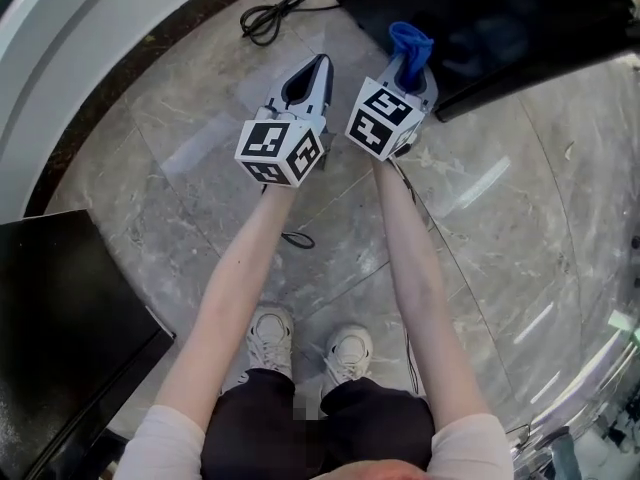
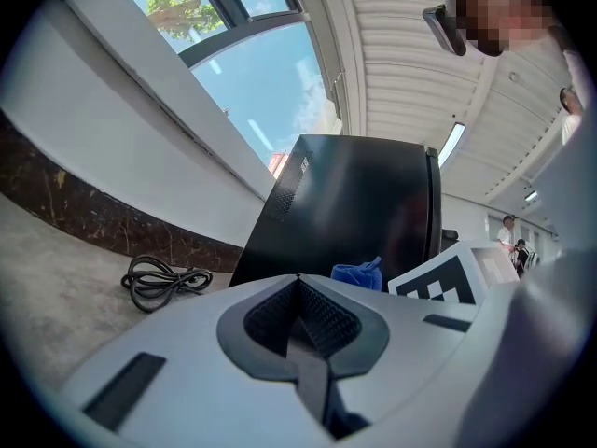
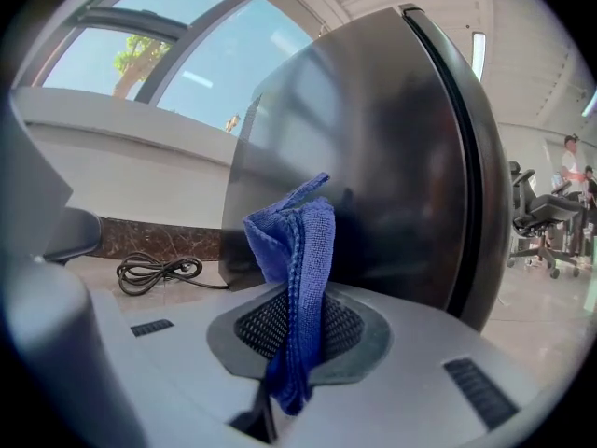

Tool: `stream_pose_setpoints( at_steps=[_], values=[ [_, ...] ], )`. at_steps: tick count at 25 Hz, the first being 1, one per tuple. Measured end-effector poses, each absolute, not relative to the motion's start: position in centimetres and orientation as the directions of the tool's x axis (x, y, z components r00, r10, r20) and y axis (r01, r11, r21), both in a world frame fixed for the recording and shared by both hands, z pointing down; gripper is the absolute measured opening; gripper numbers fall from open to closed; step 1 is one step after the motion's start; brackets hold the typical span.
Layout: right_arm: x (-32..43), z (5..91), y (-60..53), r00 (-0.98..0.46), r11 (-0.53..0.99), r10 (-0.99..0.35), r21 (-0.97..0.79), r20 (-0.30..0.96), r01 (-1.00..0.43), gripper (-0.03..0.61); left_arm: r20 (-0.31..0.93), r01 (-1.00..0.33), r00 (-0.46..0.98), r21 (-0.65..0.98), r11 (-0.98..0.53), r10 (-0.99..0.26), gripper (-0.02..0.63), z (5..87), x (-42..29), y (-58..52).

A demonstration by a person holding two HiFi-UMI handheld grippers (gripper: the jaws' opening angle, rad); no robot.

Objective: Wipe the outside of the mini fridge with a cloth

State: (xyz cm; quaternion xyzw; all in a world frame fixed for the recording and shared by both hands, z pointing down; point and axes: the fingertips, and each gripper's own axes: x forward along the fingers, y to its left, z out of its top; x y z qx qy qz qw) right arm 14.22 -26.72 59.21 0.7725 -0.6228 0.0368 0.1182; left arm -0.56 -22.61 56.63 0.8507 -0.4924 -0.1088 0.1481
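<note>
Head view: both grippers are held out in front over the grey marble floor [image 1: 200,168], side by side, marker cubes nearly touching. The right gripper [image 1: 408,66] is pinching a blue cloth [image 1: 410,40]. In the right gripper view the jaws are closed on the cloth's middle w/ a bunched fold sticking up past the tips and a bit hanging back behind them. The left gripper [image 1: 320,64] has its jaws pressed together w/ nothing between them, clear in the left gripper view.

The mini fridge [image 1: 480,18] is the black box standing on the floor just ahead of the right gripper, at top right of the head view. The cloth's tip is right by its near edge, but I can't tell if it's actually touching. In the right gripper view the dark glossy side panel fills most of the bg behind the cloth.

Other stuff: a coiled black power cord [image 1: 268,13] lies on the floor left of the fridge, near the curved wall. Another black cabinet-ish thing [image 1: 60,318] is at the person's lower left. White sneakers [image 1: 270,338] are down below, and a thin cable [image 1: 297,238] runs along the floor btw the arms.
</note>
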Motion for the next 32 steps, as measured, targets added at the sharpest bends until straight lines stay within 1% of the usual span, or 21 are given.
stream_pose_setpoints(
  at_steps=[6,11,15,28,32],
  values=[
    [16.1,59.1,-24.1,0.213,-0.185,-0.952,0.144,0.219,-0.972,0.061,-0.029,-0.791,0.514,0.37,-0.487,-0.857,0.005,56.8,1.8,-21.1],
    [17.6,59.0,-22.5,0.213,-0.173,-0.952,0.188,0.219,-0.967,0.061,-0.033,-0.787,0.516,0.377,-0.489,-0.856,0.005,56.4,2.6,-20.6],
    [18.1,59.0,-21.8,0.212,-0.171,-0.951,0.189,0.227,-0.967,0.061,-0.032,-0.786,0.514,0.383,-0.485,-0.857,0.005,56.4,2.6,-20.2],
    [21.2,58.9,-18.7,0.265,-0.226,-0.932,0.176,0.247,-0.958,0.061,-0.031,-0.787,0.508,0.388,-0.479,-0.861,0.005,56.0,3.3,-19.2],
    [22.4,59.1,-17.7,0.279,-0.235,-0.926,0.193,0.253,-0.953,0.061,-0.034,-0.78,0.53,0.373,-0.502,-0.848,0.005,55.7,4.3,-18.7]
  ],
)
